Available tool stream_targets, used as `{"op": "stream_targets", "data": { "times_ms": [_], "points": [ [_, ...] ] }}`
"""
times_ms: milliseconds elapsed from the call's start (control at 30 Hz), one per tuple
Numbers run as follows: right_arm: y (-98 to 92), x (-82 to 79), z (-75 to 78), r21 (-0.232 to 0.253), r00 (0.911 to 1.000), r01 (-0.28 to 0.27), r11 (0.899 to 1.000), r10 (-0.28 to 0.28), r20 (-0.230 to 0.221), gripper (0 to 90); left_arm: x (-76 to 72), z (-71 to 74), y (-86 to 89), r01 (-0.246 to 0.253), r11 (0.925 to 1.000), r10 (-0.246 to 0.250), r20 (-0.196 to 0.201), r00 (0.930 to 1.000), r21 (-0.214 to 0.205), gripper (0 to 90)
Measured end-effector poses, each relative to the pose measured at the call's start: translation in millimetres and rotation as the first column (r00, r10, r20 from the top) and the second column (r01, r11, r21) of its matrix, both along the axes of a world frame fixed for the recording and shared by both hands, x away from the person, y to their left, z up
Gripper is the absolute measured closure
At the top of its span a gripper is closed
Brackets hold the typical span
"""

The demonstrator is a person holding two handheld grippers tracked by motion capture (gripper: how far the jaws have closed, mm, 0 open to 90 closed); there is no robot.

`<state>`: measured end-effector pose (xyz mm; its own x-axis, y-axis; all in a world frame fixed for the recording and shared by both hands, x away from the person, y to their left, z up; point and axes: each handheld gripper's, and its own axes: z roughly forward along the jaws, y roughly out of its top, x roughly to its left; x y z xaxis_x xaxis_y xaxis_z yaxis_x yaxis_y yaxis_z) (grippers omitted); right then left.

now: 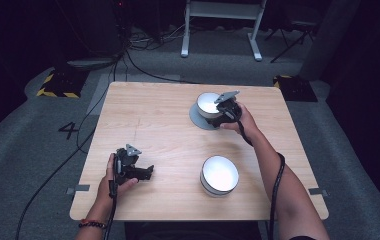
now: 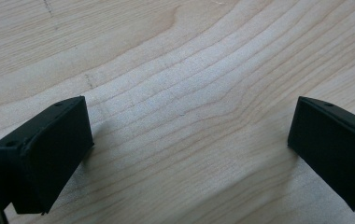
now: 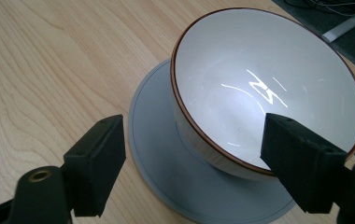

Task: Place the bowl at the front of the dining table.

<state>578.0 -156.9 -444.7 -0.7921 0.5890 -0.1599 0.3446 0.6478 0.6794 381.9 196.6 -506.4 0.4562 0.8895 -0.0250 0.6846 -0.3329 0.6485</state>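
A white bowl with a brown rim stands on a grey plate at the table's far right of middle, the bowl and plate also seen from above. My right gripper is open and straddles the bowl's near rim: one jaw hangs inside the bowl, the other outside over the plate, apart from the wall. From above, the right gripper sits at the bowl's right side. A second white bowl stands alone nearer the front. My left gripper rests open at the front left over bare wood, holding nothing.
The wooden table has bare surface across its left and middle. Cables trail on the grey floor to the left. A white frame's legs stand beyond the far edge.
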Motion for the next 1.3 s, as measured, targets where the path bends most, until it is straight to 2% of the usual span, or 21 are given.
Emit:
{"op": "stream_targets", "data": {
  "times_ms": [167, 200, 300, 367, 433, 567, 800, 833, 933, 1067, 1100, 1233, 1300],
  "points": [
    [-2.8, -5.7, 4.4, 0.003, 0.9998, -0.001, 1.0, 0.001, 0.019, 22.1, 0.1, 0.0, 0.0, 0.0, 1.0, 0.0, 0.0, 1.0, 0.0, 0.0],
    [-3.6, -7.0, 5.9, -0.015, 0.9997, -0.006, 1.0, 0.006, 0.025, 22.1, 0.1, 0.0, 0.0, 0.001, 1.0, -0.001, 0.0, 1.0, -0.001, 0.0],
    [-3.2, -11.2, 7.2, -0.014, 0.9995, -0.006, 1.0, 0.007, 0.031, 21.9, 0.1, 0.0, -0.1, 0.001, 1.0, -0.001, -0.001, 1.0, -0.001, 0.0],
    [-5.1, -12.1, 8.5, -0.043, 0.9986, -0.018, 0.999, 0.02, 0.05, 21.9, 0.2, 0.0, -0.1, 0.002, 1.0, -0.002, -0.001, 1.0, -0.001, 0.1],
    [-5.2, -15.1, 8.7, -0.025, 0.9992, -0.012, 1.0, 0.013, 0.037, 21.9, 0.1, 0.0, -0.1, 0.001, 1.0, -0.001, -0.001, 1.0, -0.001, 0.0],
    [-7.0, -19.2, 11.1, -0.046, 0.9993, 0.0, 0.999, 0.002, 0.037, 22.1, 0.1, -0.1, -0.1, 0.002, 1.0, -0.002, -0.001, 1.0, -0.002, 0.1],
    [-11.3, -26.5, 15.9, -0.063, 0.9987, -0.014, 0.998, 0.017, 0.047, 22.1, 0.2, 0.0, 0.0, 0.002, 1.0, -0.002, -0.001, 1.0, -0.002, 0.0],
    [-11.6, -27.6, 16.0, -0.049, 0.9988, -0.014, 0.999, 0.017, 0.046, 22.1, 0.2, -0.1, 0.0, 0.002, 1.0, -0.002, -0.001, 1.0, -0.002, 0.0],
    [-14.9, -29.8, 17.5, -0.053, 0.998, -0.026, 0.998, 0.029, 0.055, 22.1, 0.1, -0.1, 0.0, 0.002, 1.0, -0.002, -0.001, 1.0, -0.001, 0.0],
    [-18.8, -35.9, 18.4, -0.061, 0.9987, -0.026, 0.998, 0.029, 0.041, 22.6, 0.2, 0.0, -0.1, 0.002, 1.0, -0.002, -0.001, 1.0, -0.001, 0.0],
    [-19.5, -36.5, 17.7, -0.061, 0.998, -0.041, 0.997, 0.044, 0.045, 22.6, 0.2, 0.0, -0.1, 0.001, 1.0, -0.001, 0.0, 1.0, -0.001, 0.0],
    [-23.3, -41.2, 17.5, -0.091, 0.9974, -0.048, 0.995, 0.053, 0.05, 22.6, 0.3, 0.0, 0.0, 0.002, 1.0, -0.002, 0.001, 1.0, -0.001, 0.1],
    [-25.3, -43.4, 16.9, -0.07, 0.9984, -0.041, 0.997, 0.044, 0.037, 22.6, 0.2, 0.0, 0.0, 0.002, 1.0, -0.002, 0.0, 1.0, -0.001, 0.0]
  ]
}}
